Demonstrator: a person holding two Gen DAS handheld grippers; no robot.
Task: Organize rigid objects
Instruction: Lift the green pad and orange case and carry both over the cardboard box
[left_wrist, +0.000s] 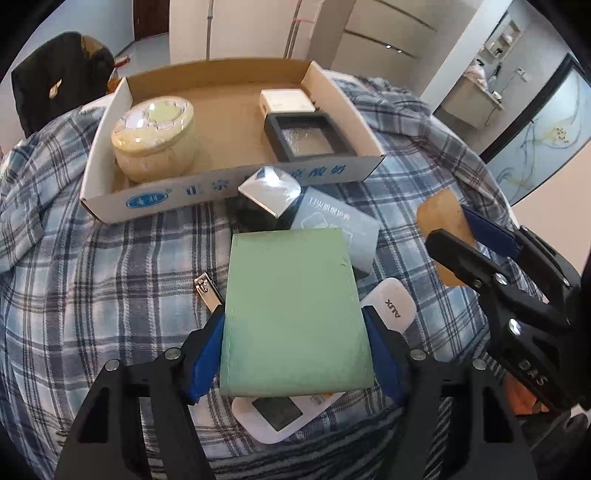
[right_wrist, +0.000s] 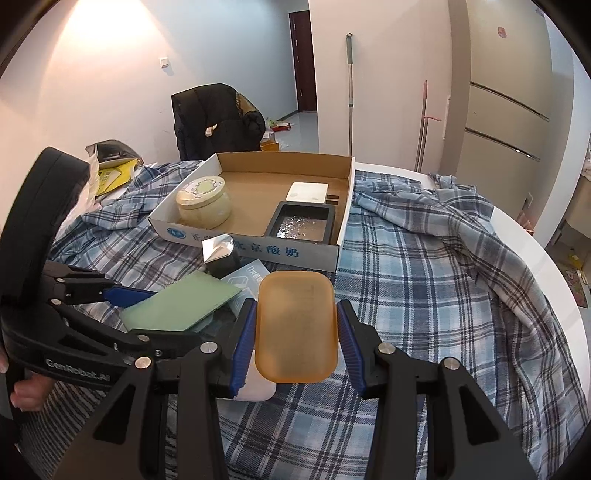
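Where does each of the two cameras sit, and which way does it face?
Left wrist: on the left gripper, looking steeply down its fingers at the green box between them; right gripper at right.
Right wrist: on the right gripper, looking forward past the amber tray it clamps; left gripper and a hand at left.
Shared: cardboard box, plaid cloth.

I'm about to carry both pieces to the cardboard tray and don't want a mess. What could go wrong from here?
The left tongs straddle the green board, which lies on the white remote and a white device; lifting may drag them. The right tongs grip the amber dish only near its lower end, so it could tip. The cardboard tray has a silver-topped box against its front wall, easily knocked.
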